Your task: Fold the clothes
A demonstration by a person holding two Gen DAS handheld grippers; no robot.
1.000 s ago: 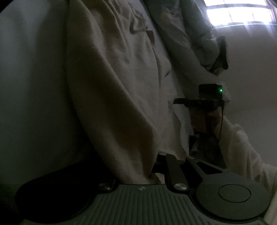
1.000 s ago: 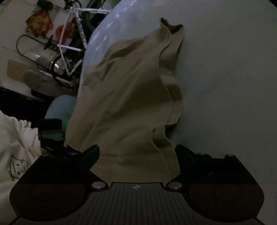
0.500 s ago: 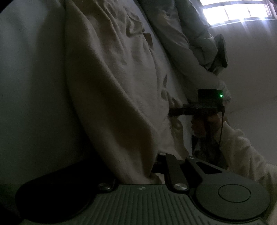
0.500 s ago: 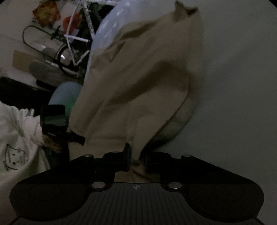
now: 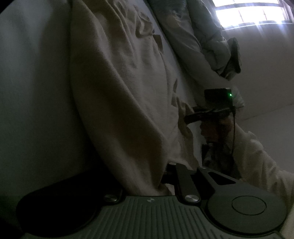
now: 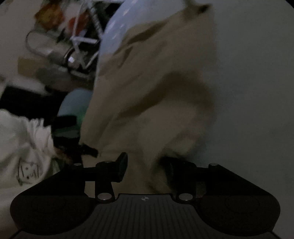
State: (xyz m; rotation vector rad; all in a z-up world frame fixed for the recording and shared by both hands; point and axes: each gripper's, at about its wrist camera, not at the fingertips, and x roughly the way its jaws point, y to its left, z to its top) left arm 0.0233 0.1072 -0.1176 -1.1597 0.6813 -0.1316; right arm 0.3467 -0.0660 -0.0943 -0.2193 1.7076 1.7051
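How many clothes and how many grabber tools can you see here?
Beige clothes: 1
Grey-green clothes: 1
Grabber tools: 2, left gripper and right gripper
Total: 4

- Right gripper (image 6: 145,165) at six o'clock, jaws opening, beige garment (image 6: 156,92) between them.
- Garment stretches toward twelve across a pale sheet (image 6: 257,82).
- Blurred bicycle (image 6: 79,46) at ten o'clock.

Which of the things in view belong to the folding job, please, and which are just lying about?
Job:
- beige garment
- left tool, shut on its edge
- right tool, opening, cloth between

Lying about:
- grey-green clothing
- bicycle
- window
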